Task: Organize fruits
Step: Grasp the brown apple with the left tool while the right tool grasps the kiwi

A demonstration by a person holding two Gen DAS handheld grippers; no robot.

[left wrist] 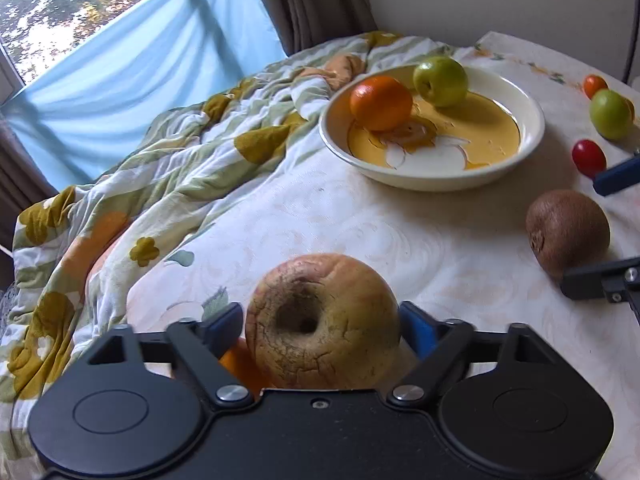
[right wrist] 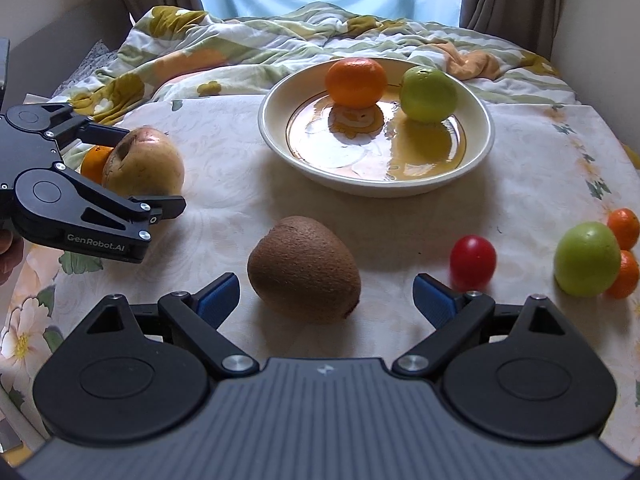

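Note:
My left gripper (left wrist: 322, 320) is shut on a wrinkled yellow-red apple (left wrist: 322, 320); in the right wrist view the apple (right wrist: 146, 162) sits between its jaws just above the cloth, with a small orange (right wrist: 94, 162) behind it. My right gripper (right wrist: 326, 296) is open, and the brown kiwi (right wrist: 304, 268) lies on the table between its blue pads, untouched. A cream bowl (right wrist: 276, 136) holds an orange (right wrist: 356, 82) and a green apple (right wrist: 428, 94); the bowl (left wrist: 532, 120) also shows in the left wrist view.
A red tomato (right wrist: 472, 262), a green apple (right wrist: 586, 258) and two small oranges (right wrist: 624, 228) lie at the right on the tablecloth. A crumpled floral blanket (right wrist: 248, 48) lies behind the bowl. Curtains and a window stand at the back.

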